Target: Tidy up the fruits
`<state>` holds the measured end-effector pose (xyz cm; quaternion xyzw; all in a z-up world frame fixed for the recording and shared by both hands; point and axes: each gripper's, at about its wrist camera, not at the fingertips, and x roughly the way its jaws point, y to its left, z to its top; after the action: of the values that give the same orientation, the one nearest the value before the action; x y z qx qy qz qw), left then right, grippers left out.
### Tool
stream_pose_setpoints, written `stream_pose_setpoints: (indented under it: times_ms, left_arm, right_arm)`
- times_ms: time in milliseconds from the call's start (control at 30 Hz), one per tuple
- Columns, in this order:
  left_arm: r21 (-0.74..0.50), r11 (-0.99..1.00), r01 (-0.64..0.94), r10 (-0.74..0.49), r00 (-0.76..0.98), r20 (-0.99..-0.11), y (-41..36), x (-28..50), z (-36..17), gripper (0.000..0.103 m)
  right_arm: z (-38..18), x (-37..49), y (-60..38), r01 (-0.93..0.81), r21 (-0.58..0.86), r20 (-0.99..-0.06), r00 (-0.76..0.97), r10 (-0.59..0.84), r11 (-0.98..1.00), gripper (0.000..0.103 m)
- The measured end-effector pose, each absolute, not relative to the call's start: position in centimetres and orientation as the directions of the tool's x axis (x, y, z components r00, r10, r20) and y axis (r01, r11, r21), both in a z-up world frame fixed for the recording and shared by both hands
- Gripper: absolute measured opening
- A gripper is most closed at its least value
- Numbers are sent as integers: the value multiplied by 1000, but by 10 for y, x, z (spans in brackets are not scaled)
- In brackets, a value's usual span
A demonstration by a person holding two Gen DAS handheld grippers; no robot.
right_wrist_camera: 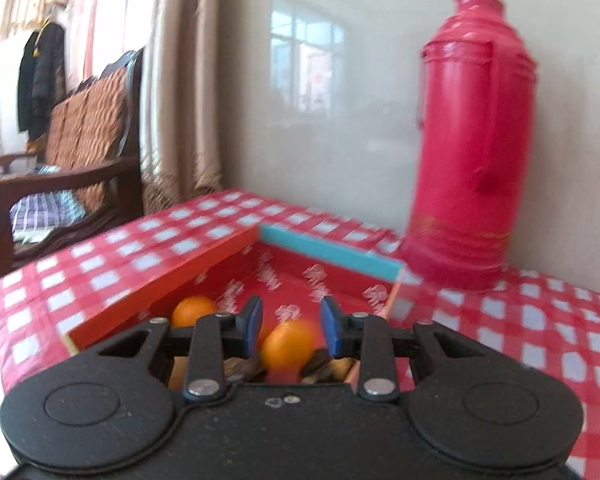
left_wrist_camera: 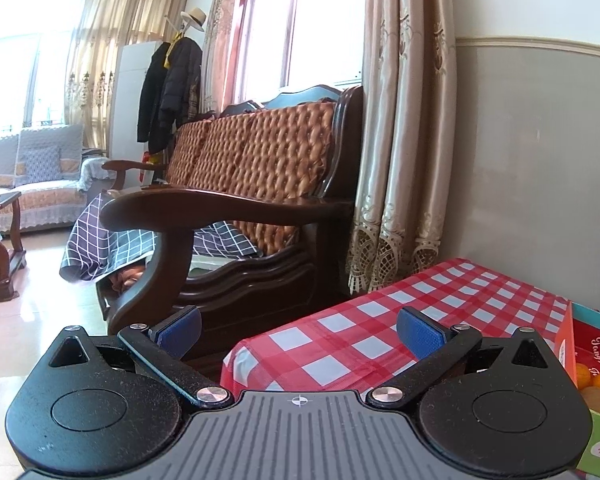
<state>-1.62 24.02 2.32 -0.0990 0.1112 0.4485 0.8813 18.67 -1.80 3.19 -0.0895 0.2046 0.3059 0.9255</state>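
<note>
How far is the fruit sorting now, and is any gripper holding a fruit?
Done: nothing looks sorted; two oranges and some brown fruits lie mixed at the near end of the red box. In hand: nothing. The right gripper is open, with an orange in line between its fingers but not gripped. The left gripper is open over the table edge. Left: pick and group the fruits.

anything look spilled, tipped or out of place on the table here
Nothing stands out. The oranges and darker fruit lie inside the red box, none loose on the checked cloth in view. The red thermos stands upright beside the box. The right view is blurred, so small damage could go unseen.
</note>
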Motion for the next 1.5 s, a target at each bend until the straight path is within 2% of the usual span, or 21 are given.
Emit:
stream_pose_setpoints:
  times_ms: [133,233,300,367,433,533,967,1233,1367,1500]
  left_arm:
    - [-98,569,-817,767,569,-295,245,-18,23,103]
    - [-111,566,-817,764,571,-300,247,-19,22,103]
    - [-111,569,-815,763,574,-298,246,-19,22,103]
    - [-105,576,-811,761,579,-294,244,-18,22,103]
    - [-96,585,-806,757,584,-292,242,-15,22,103]
    - [-88,596,-798,752,593,-287,238,-13,23,103]
    - [-50,692,-720,687,677,-264,200,15,28,103]
    - [54,863,-502,497,828,-258,141,34,57,103]
    - [14,921,-389,379,887,-264,108,11,96,103]
    - [-8,948,-318,302,909,-287,84,-20,120,103]
  right_arm:
    - [23,182,-12,-620,-58,-467,710,528,782,25]
    - [21,174,-10,-620,-55,-471,707,527,783,33]
    - [21,174,-12,-612,-47,-466,712,525,789,47]
    - [22,173,-14,-601,-46,-459,722,517,798,82]
    - [26,170,-18,-589,-52,-438,739,512,806,83]
    - [31,167,-21,-568,-60,-427,758,493,821,96]
    - [50,156,-60,-424,32,-497,779,382,905,97]
    - [80,103,-86,-285,8,-503,827,250,958,97]
    - [98,64,-96,-250,-11,-477,852,215,968,97]
    - [110,29,-106,-236,32,-460,859,224,971,97]
